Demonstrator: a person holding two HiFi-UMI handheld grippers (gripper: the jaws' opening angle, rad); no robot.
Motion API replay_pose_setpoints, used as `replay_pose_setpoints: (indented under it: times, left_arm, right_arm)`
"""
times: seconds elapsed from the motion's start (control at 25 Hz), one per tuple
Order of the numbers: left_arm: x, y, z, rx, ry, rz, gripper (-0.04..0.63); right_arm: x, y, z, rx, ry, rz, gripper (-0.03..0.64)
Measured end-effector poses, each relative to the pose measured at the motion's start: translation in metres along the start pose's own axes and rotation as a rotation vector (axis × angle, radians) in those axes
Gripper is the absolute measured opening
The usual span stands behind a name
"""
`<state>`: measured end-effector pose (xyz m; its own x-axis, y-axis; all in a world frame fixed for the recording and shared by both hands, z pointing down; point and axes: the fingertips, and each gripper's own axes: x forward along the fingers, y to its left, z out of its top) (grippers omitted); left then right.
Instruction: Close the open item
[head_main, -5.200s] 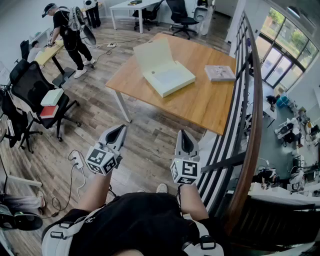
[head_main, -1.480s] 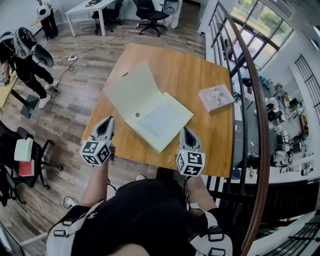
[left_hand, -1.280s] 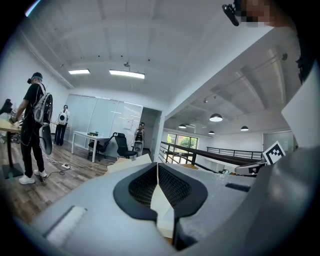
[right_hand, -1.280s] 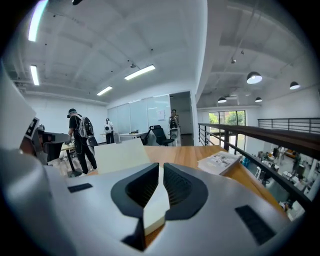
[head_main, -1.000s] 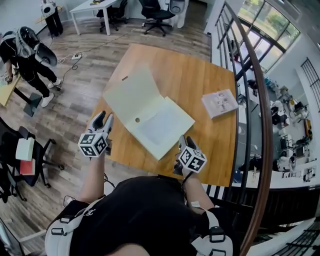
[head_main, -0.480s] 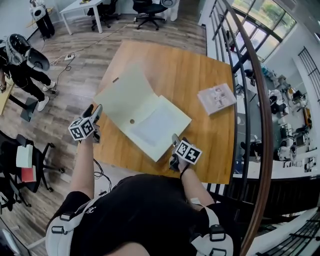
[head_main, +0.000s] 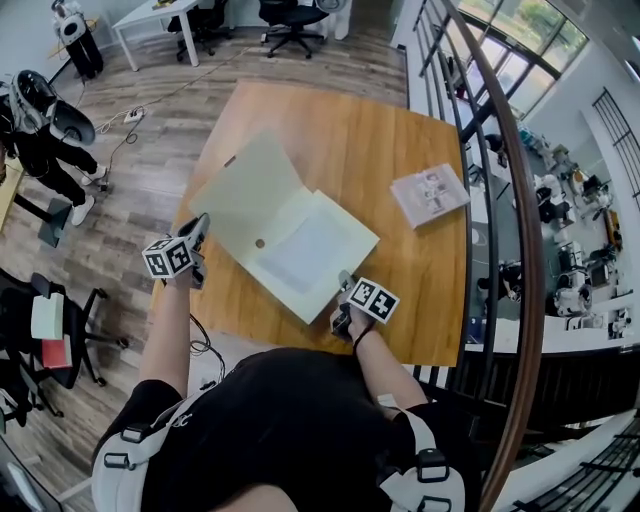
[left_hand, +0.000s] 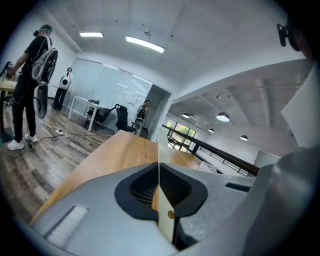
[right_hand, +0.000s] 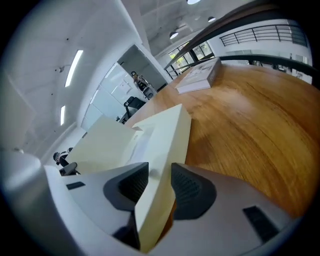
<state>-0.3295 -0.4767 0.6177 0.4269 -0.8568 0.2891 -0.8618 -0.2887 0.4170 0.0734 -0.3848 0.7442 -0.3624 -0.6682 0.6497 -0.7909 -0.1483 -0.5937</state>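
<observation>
A flat cream box lies open on the wooden table (head_main: 340, 130). Its lid (head_main: 240, 195) is folded back to the left and its base (head_main: 310, 250) sits to the right. My left gripper (head_main: 203, 222) is at the lid's near left corner, shut on the thin lid edge (left_hand: 165, 220), which stands upright between the pads (left_hand: 159, 192). My right gripper (head_main: 343, 283) is at the base's near corner. Its jaws are closing, with the base's thick wall (right_hand: 160, 145) between the pads (right_hand: 159, 187) and touching both.
A closed book (head_main: 428, 194) lies on the table's right side, near a dark curved railing (head_main: 500, 200). A person (head_main: 40, 120) stands on the wood floor at far left. Office chairs (head_main: 40, 330) are at the lower left. White desks stand at the back.
I have walked up to the table. Both grippers reached the box: the left one closed on the lid's corner, and the right one dropped to the base's near corner.
</observation>
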Motion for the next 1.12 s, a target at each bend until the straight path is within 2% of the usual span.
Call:
replay_pose_setpoints:
  times: [0.12, 0.2, 0.36, 0.44, 0.52, 0.64, 0.88, 1.12]
  left_arm:
    - [-0.007, -0.028, 0.001, -0.012, -0.025, -0.107, 0.005]
    - [-0.012, -0.052, 0.001, 0.021, -0.020, -0.188, 0.005]
    - [-0.022, -0.115, -0.017, 0.136, 0.056, -0.375, 0.006]
    - [-0.027, -0.151, -0.035, 0.224, 0.125, -0.481, 0.018]
    - [-0.032, -0.179, -0.054, 0.318, 0.191, -0.549, 0.023]
    - [-0.035, -0.209, -0.079, 0.411, 0.256, -0.595, 0.029]
    - [-0.036, -0.243, -0.124, 0.481, 0.355, -0.636, 0.035]
    - [-0.030, -0.256, -0.185, 0.611, 0.515, -0.631, 0.044]
  right_arm:
    - [-0.001, -0.002, 0.001, -0.008, -0.001, 0.020, 0.138]
    - [0.001, -0.002, 0.001, -0.018, 0.003, 0.035, 0.138]
    - [0.004, -0.003, -0.002, -0.043, 0.007, 0.069, 0.138]
    - [0.004, -0.003, -0.002, -0.050, 0.001, 0.082, 0.138]
    - [0.005, -0.003, -0.002, -0.041, -0.008, 0.084, 0.138]
    - [0.004, -0.002, -0.002, -0.015, -0.025, 0.084, 0.138]
    - [0.002, -0.004, -0.002, -0.001, -0.031, 0.120, 0.135]
    - [0.003, -0.004, -0.003, 0.006, -0.041, 0.155, 0.136]
